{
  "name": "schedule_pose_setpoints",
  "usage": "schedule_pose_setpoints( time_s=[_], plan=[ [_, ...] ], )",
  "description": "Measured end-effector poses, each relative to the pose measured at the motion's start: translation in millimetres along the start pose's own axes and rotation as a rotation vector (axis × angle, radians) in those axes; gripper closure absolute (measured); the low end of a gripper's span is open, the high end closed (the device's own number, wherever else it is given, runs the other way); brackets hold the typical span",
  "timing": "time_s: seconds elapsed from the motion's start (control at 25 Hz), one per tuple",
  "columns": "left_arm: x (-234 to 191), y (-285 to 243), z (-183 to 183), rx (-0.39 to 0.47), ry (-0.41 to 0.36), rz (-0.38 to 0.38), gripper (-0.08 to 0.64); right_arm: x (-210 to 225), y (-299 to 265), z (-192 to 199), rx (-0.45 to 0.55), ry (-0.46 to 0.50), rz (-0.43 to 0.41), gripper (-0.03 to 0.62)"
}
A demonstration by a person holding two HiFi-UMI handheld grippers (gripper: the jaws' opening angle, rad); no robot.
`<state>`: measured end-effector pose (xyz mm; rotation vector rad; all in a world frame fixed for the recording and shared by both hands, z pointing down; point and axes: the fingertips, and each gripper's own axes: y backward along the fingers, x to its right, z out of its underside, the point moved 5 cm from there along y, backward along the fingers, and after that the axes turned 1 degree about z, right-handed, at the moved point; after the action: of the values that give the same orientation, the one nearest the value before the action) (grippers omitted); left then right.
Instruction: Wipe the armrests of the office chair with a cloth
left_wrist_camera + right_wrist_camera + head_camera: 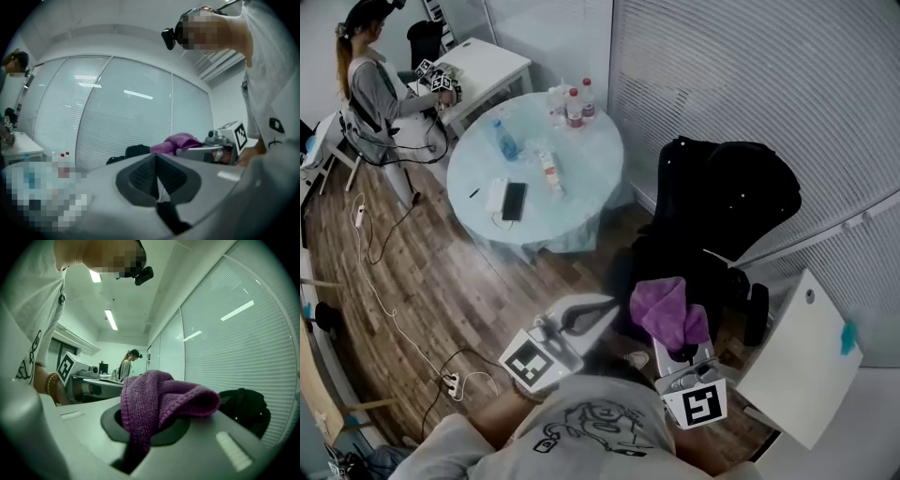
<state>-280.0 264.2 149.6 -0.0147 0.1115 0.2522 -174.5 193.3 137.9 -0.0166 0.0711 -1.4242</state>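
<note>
Left claw (157,177): jaws together, nothing between them.
Right claw (149,423): clamped on purple cloth (161,397), which bunches up above the jaws.
Cloth position: held just before the black chair (727,202).

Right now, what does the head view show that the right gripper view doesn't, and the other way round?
Only the head view: the round table with bottles and a phone, plus the wooden floor. Only the right gripper view: the ceiling lights. Both: the right gripper shut on the purple cloth, the black office chair, the left gripper and a second person in the background.
</note>
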Motion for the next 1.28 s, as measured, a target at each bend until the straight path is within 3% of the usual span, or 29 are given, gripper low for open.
schedule_pose_setpoints(
  time_s=[0.4, 0.76, 1.28],
  plan=[
    [-11, 19, 18, -0.002, 0.023, -0.051, 0.559, -17, -21, 17, -0.038, 0.007, -0.068, 0.564],
    [-30, 18, 53, -0.053, 0.057, -0.054, 0.559, -14, -36, 57, -0.100, 0.011, -0.101, 0.564],
    [-72, 10, 151, -0.148, 0.097, -0.085, 0.559, -10, -73, 167, -0.232, 0.009, -0.203, 0.563]
  ],
)
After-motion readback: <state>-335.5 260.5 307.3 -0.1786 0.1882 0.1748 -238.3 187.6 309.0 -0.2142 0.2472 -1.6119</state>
